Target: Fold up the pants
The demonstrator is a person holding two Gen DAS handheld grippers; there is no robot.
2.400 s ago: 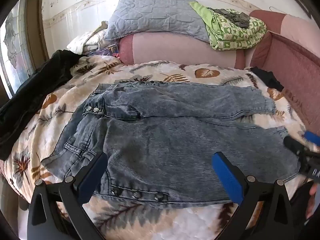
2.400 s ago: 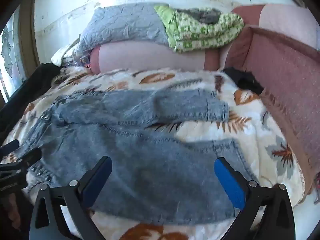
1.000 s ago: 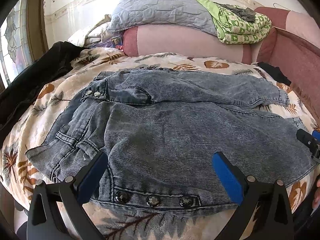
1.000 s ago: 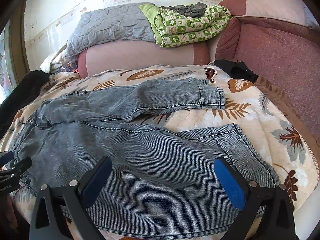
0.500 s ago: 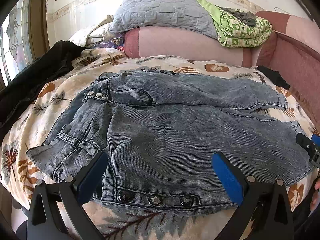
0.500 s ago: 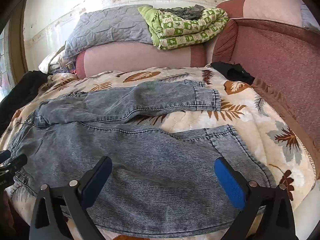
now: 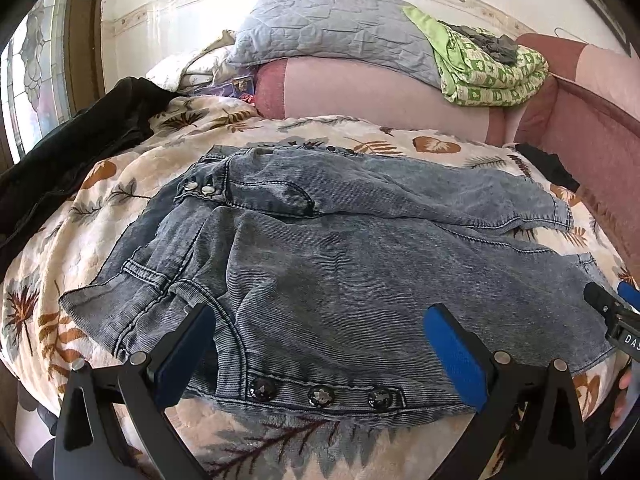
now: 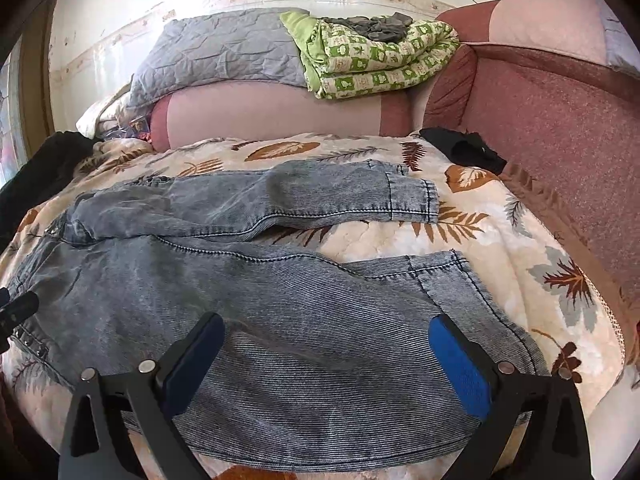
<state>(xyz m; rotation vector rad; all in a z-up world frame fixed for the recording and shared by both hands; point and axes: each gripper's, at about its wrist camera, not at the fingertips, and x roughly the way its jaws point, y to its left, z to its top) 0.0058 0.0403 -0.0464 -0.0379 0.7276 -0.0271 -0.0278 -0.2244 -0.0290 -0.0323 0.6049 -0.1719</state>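
- The pants (image 7: 340,264) lay spread flat on the leaf-patterned bedspread (image 7: 100,200), unfolded, waist toward the bed's left edge, both legs reaching toward its right edge.
- The left gripper (image 7: 320,354) hovered over the near edge by the buttoned waist, fingers released and wide apart, grasping nothing.
- The right gripper (image 8: 326,364) hovered above the near leg, jaws equally spread, empty.
- A green blanket (image 8: 376,56) sat on the pink bolster (image 8: 272,116) at the far edge.

Legible text: the white letters "DAS", cut off by the frame edge, on the black body of the right gripper (image 7: 618,312), seen in the left wrist view. Nothing else reads.
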